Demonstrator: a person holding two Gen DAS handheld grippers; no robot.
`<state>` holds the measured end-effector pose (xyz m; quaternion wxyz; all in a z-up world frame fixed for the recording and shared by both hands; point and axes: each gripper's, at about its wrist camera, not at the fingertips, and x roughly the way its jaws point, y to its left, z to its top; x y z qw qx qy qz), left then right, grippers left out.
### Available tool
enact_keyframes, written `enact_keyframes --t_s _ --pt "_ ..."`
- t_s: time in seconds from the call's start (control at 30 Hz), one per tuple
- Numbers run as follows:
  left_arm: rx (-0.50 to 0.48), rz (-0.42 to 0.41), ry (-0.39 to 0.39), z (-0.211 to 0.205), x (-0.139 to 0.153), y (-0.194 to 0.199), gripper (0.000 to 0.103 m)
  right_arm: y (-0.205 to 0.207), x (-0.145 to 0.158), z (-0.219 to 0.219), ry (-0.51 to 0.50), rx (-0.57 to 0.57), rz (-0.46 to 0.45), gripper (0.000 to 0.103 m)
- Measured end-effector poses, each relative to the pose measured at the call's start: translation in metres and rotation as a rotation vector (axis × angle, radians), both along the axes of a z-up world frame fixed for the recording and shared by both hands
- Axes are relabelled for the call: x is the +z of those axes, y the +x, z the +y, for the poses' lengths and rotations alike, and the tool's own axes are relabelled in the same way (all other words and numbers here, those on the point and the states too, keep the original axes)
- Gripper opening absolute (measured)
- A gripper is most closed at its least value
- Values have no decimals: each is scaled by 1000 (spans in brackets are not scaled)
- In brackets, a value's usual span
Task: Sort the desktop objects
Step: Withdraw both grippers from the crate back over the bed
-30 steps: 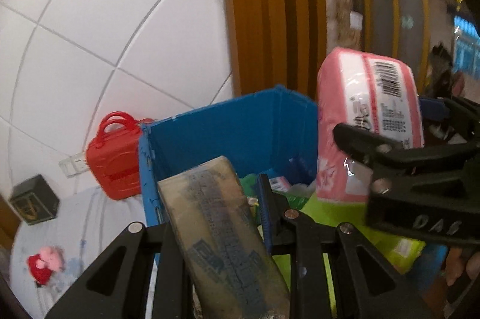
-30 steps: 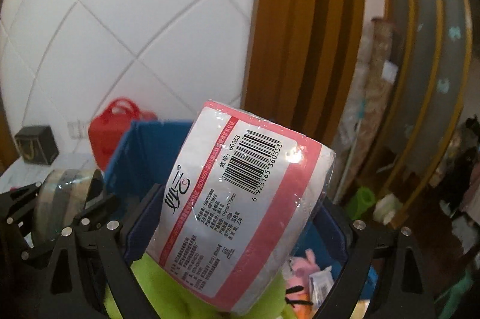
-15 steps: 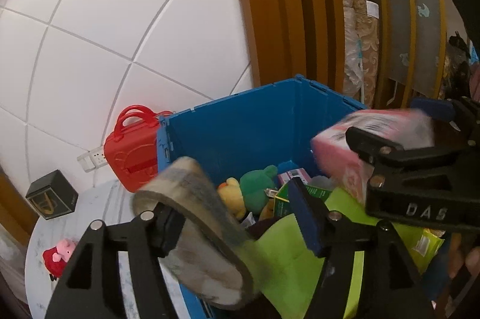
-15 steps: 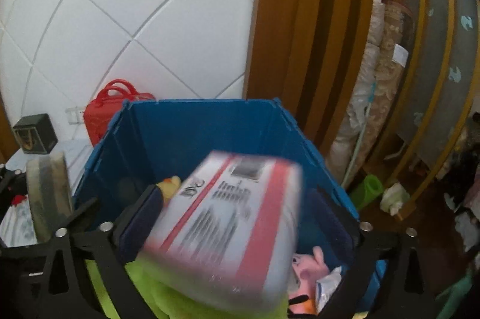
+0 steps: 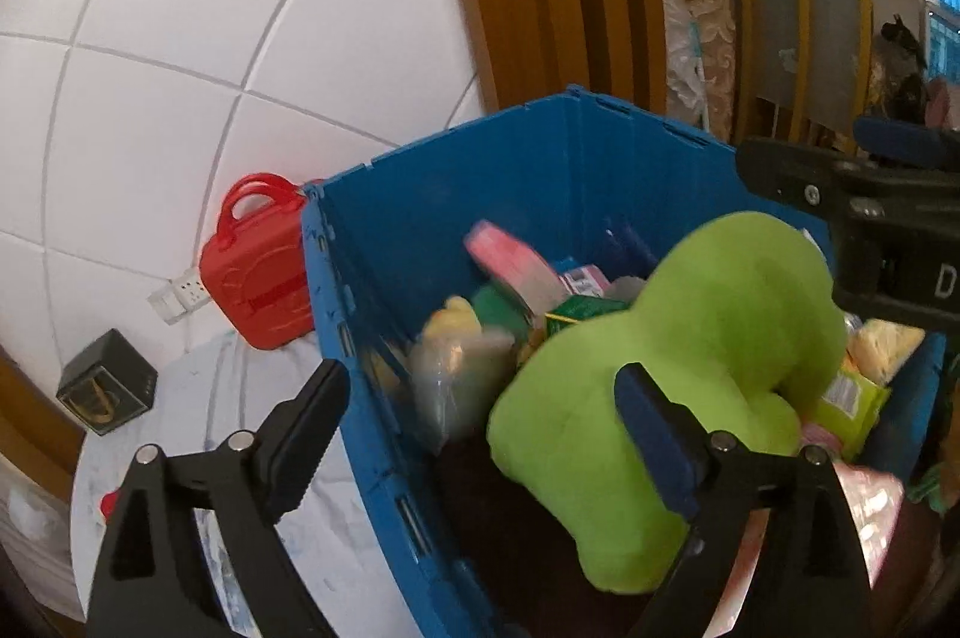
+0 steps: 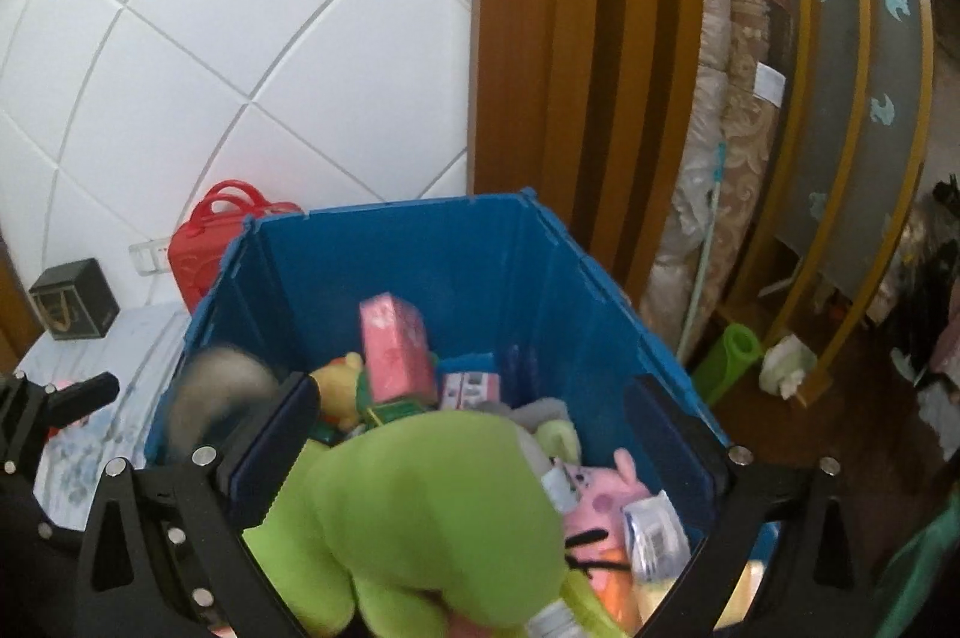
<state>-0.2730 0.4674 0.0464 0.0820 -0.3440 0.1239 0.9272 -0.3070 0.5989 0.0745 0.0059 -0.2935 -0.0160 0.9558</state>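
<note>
The blue bin (image 5: 480, 194) is full of toys and packs, with a big green plush (image 5: 690, 368) on top. My left gripper (image 5: 480, 380) hovers over the bin's near left wall. Its jaws are opening and nothing is pressed between them. A blurred roll of tape (image 5: 462, 380) is dropping into the bin just beyond them. My right gripper (image 6: 471, 386) stands wide open above the green plush (image 6: 420, 506) and holds nothing. The pink tissue pack (image 6: 396, 350) lies in the bin (image 6: 420, 248) ahead of it, and the tape roll (image 6: 210, 398) is a blur by the left wall.
A red carry case (image 5: 258, 266) leans on the tiled wall left of the bin. A black box (image 5: 108, 386) sits on the white tabletop (image 5: 300, 518). Wooden panels (image 6: 570, 68) and rolled carpets (image 6: 738, 128) stand behind and right of the bin.
The left gripper let go of the tape roll and the right one let go of the pink tissue pack. Both fell into the bin. Both grippers' jaws spread wider.
</note>
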Motion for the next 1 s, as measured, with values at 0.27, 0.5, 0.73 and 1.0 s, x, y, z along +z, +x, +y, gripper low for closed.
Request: enact_keyframes --t_s 0.27,0.5,0.73,1.0 --pt "-19 12 23 -17 -1 21 91 21 0 -12 -4 0 6 103" --pt "-18 61 74 -51 6 50 91 49 13 -36 -1 14 39 103" --pt "41 114 115 -133 11 85 91 87 29 -107 4 72 78 103" --pt "150 132 102 -248 1 119 91 106 20 -218 -5 187 64 103"
